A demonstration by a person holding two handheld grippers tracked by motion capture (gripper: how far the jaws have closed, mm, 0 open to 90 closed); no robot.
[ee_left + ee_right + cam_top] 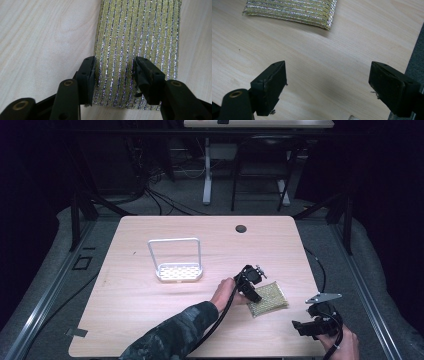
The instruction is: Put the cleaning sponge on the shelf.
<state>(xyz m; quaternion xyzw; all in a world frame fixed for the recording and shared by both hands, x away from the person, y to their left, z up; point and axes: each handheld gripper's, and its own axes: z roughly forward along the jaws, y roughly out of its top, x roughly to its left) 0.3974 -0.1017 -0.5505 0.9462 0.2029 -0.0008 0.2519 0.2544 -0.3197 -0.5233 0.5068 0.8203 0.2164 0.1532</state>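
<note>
A gold and silver striped sponge [272, 301] lies flat on the wooden table [150, 320], right of centre. My left gripper [253, 295] is down on the sponge's near end. In the left gripper view its jaws [114, 61] straddle part of the sponge [140, 30]: one pad lies against the sponge's side edge, the other bears on its striped top. My right gripper [301, 328] hovers near the table's front right corner. Its jaws [328, 66] stand wide apart over bare wood, with the sponge [292, 10] farther off.
A white wire rack with a perforated base [177, 270] stands left of centre. A dark round hole [241, 228] sits near the table's far edge. The right table edge [412, 57] runs close beside my right gripper. A camouflage sleeve [175, 335] reaches in from the bottom.
</note>
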